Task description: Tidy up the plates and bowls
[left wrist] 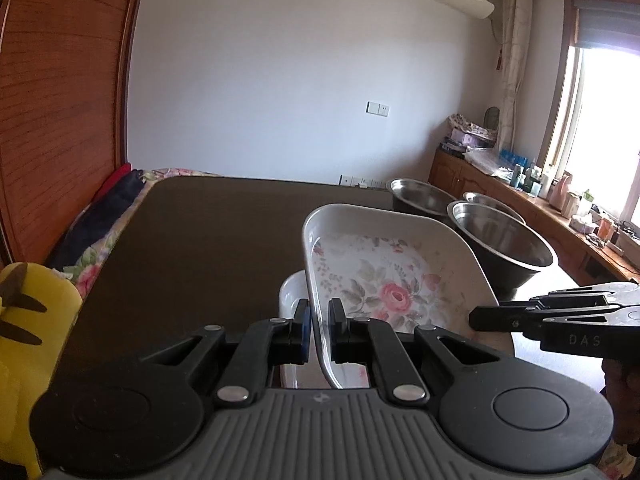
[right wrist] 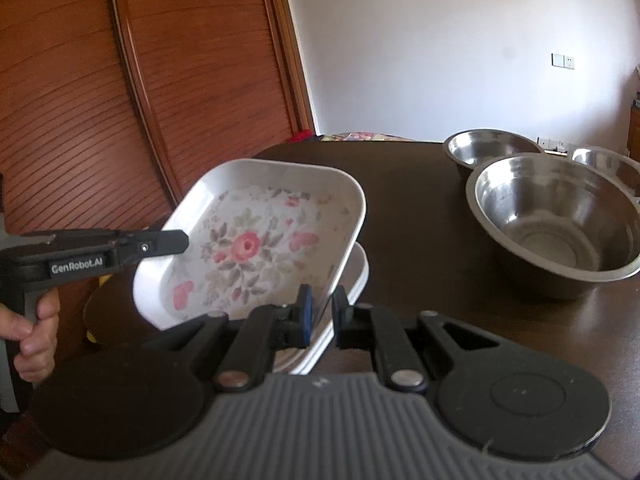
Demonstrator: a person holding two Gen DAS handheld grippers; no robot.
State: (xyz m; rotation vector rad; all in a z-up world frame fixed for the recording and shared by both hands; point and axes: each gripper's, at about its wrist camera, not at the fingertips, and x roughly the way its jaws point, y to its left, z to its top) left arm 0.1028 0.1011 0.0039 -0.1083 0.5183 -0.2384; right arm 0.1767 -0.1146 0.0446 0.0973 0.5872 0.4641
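Note:
A white square plate with a rose pattern (left wrist: 384, 276) (right wrist: 256, 244) is held tilted above the dark table (left wrist: 200, 248) (right wrist: 400, 208). My left gripper (left wrist: 319, 320) is shut on its left rim. My right gripper (right wrist: 323, 312) is shut on its opposite rim. Each gripper shows in the other's view, the right one (left wrist: 480, 318) and the left one (right wrist: 180, 242). A second white plate (left wrist: 292, 292) (right wrist: 356, 276) lies on the table right under the held one, mostly hidden. Three steel bowls stand to the right: a large near one (left wrist: 500, 240) (right wrist: 560, 216) and two smaller ones (left wrist: 420, 196) (right wrist: 488, 148) behind.
A wooden wardrobe (left wrist: 60, 100) (right wrist: 160, 80) stands at the left. A yellow object (left wrist: 28, 320) sits by the table's left edge. A wooden sideboard (left wrist: 520, 200) with bottles runs under the window on the right. A flowered bedspread (left wrist: 100, 248) lies beyond the table's left edge.

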